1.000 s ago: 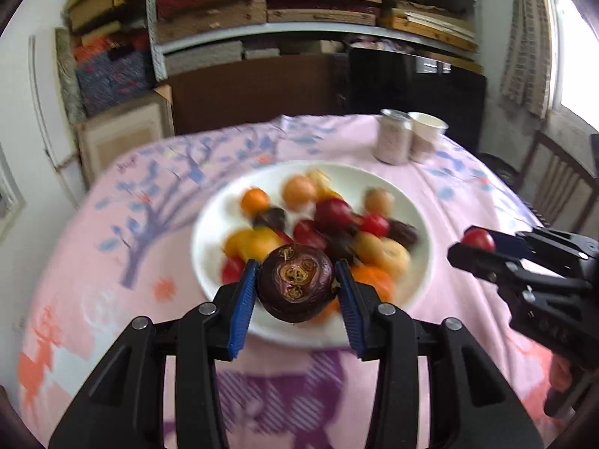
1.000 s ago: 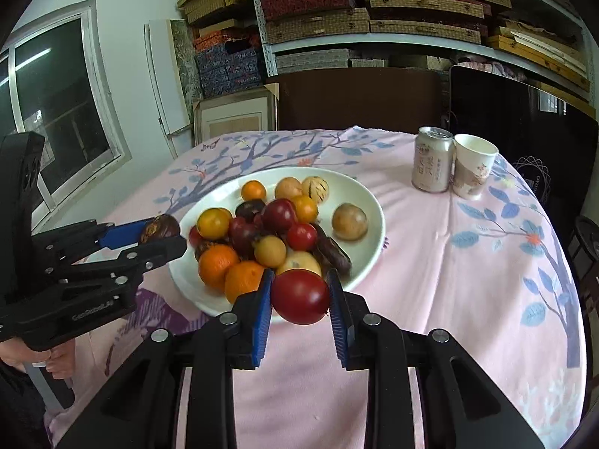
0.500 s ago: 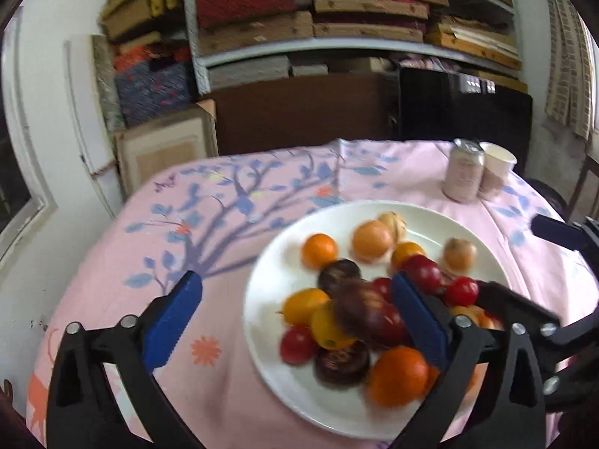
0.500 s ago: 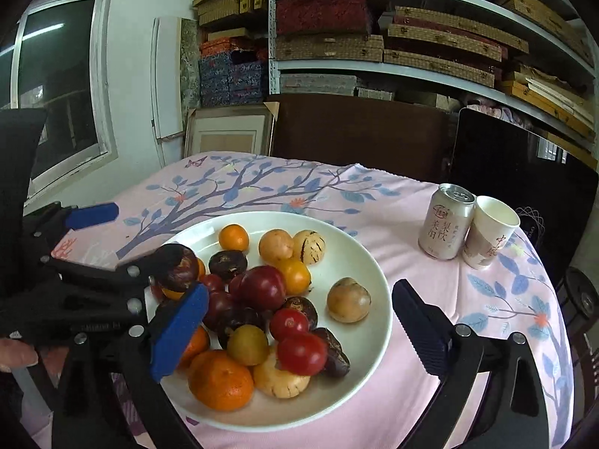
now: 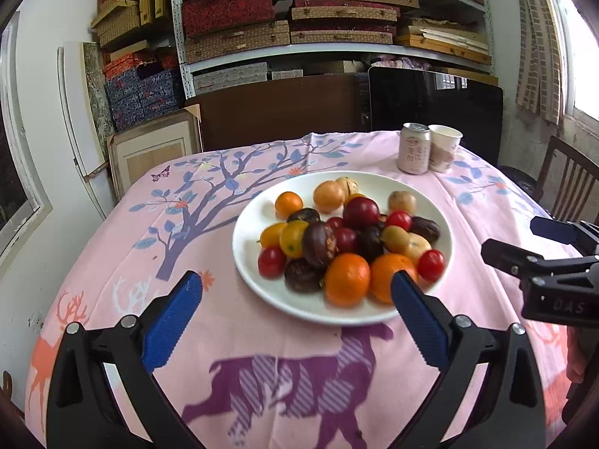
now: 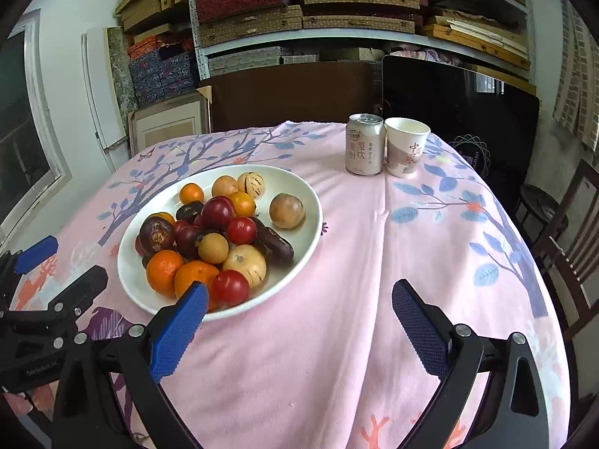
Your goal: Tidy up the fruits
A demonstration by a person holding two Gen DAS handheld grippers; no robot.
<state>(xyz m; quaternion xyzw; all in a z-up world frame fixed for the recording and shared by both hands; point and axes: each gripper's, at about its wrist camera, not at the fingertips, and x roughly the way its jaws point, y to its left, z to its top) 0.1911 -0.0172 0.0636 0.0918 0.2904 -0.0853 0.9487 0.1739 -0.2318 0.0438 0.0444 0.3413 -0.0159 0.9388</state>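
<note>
The tablecloth (image 6: 374,247) is pink with blue tree branches and a purple deer. The plate (image 6: 307,202) is white and carries orange, red, yellow and dark purple fruits (image 6: 213,232). The gripper pads (image 6: 178,331) are blue.

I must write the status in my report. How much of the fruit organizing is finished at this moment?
Done, as it looks: all visible fruit lies piled on the round white plate, including the dark purple fruit and the small red tomato at its near edge. In hand: nothing; the left gripper and right gripper are both wide open and empty. Left: no loose fruit shows on the pink printed tablecloth.
</note>
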